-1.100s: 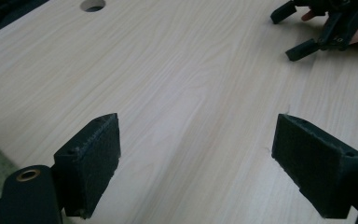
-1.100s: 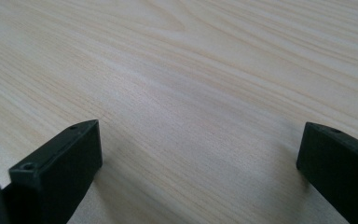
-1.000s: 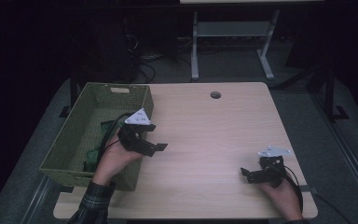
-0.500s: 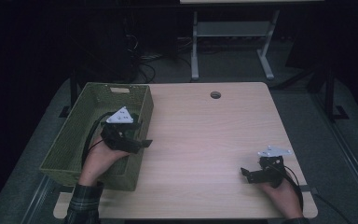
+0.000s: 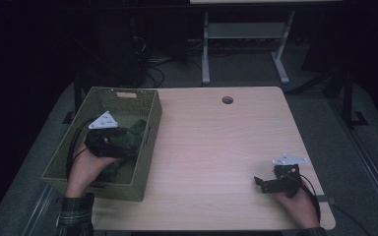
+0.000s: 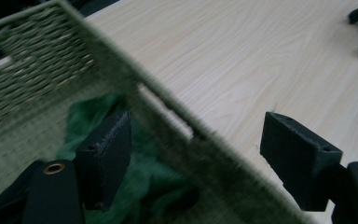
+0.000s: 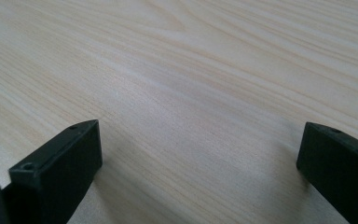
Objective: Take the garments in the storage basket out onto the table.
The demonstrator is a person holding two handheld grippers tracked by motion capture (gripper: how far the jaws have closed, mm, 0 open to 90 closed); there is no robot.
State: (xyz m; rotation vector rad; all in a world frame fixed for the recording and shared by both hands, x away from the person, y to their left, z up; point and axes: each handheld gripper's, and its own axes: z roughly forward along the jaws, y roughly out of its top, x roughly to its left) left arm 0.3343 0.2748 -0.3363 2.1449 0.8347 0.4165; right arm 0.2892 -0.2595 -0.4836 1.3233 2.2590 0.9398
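Item: green cloth, lying crumpled inside the green woven basket at the 9 o'clock side of the wooden table. The left gripper is held over the basket, near its table-side wall; its jaws stand wide but have just been closing, with nothing pressed between them. In the left gripper view one jaw hangs above the cloth and the other outside the basket wall, over the table. The step is judged to be a reach for the cloth: both jaws should be brought inside the wall, lowered onto a raised fold, and only then closed. The right gripper is rested at 4 o'clock, released, with bare tabletop between its jaws. The cloth's full extent is hidden by the hand and gripper; the basket wall is blurred.
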